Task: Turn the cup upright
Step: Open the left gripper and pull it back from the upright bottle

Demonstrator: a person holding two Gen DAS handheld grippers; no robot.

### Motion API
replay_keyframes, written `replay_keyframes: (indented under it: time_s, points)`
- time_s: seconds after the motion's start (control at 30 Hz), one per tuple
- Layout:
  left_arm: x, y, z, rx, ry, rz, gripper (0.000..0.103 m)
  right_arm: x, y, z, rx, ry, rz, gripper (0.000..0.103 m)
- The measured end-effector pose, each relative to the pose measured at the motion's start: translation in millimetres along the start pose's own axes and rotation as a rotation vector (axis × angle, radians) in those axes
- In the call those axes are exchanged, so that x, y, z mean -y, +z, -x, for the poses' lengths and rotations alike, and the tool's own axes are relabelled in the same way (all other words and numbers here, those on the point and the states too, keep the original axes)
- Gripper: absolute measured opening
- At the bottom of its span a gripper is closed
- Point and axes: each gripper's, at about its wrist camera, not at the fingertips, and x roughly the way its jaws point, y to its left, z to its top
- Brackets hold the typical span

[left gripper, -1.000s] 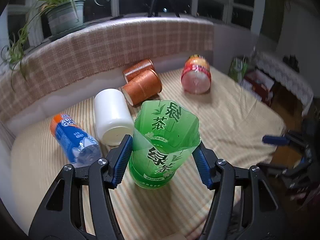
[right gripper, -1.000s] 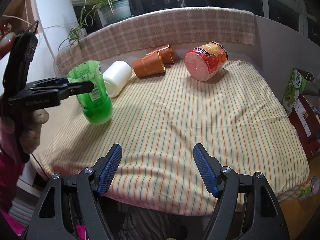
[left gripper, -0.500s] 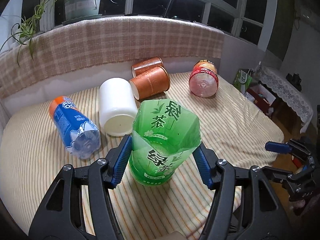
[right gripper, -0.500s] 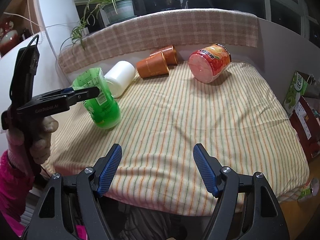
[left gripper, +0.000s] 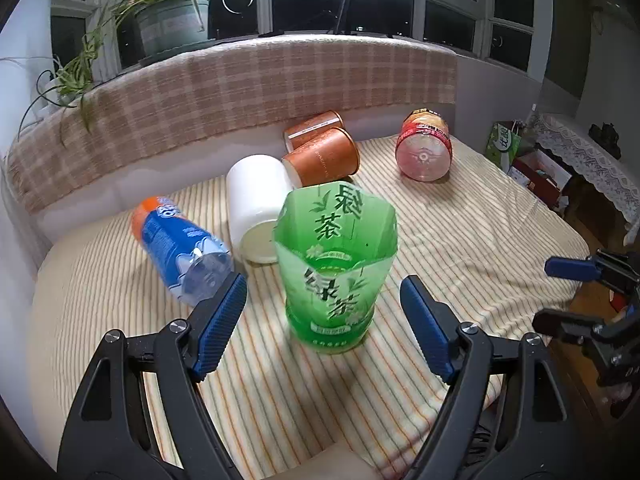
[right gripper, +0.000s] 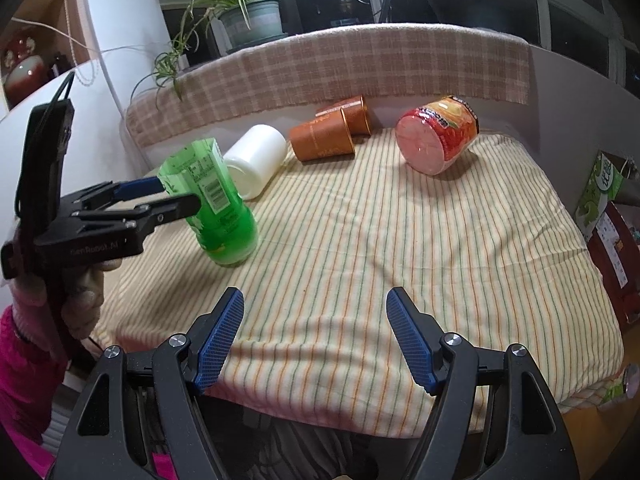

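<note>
A green cut-bottle cup with Chinese lettering stands upright on the striped cloth, open end up. It also shows in the right wrist view. My left gripper is open, its blue pads apart on either side of the cup and not touching it. My right gripper is open and empty over the near edge of the striped cloth, well right of the cup.
Lying on their sides behind the cup are a blue bottle cup, a white cup, two orange paper cups and a red cup. A checked backrest runs behind. Boxes and floor lie beyond the right edge.
My left gripper opened and let go of the green cup, which now stands free on the cloth. The right gripper barely moved.
</note>
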Motion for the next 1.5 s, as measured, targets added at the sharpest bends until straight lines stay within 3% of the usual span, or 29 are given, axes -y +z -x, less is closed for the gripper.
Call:
replay_keyframes:
  time_s: [0.13, 0.17, 0.23, 0.47, 0.87, 1.5]
  points:
    - [-4, -5, 15, 0.022, 0.031, 0.011, 0.084, -3, 6, 5, 0.037, 0.002, -0.007, 0.074]
    - [-5, -6, 19, 0.029, 0.037, 0.012, 0.092, -3, 9, 6, 0.046, 0.001, -0.01, 0.074]
    - [-6, -10, 31, 0.06, 0.049, 0.02, 0.098, -5, 13, 7, 0.062, -0.002, -0.015, 0.074]
    - [-9, -13, 62, 0.12, 0.085, 0.05, 0.099, -14, 21, 7, 0.097, -0.001, -0.018, 0.077]
    - [-20, -11, 116, 0.314, 0.287, 0.201, 0.102, -19, 31, 16, 0.183, -0.059, -0.035, 0.083]
    - [-22, -13, 126, 0.331, 0.327, 0.198, 0.102, -25, 30, 13, 0.185, -0.051, -0.009, 0.084]
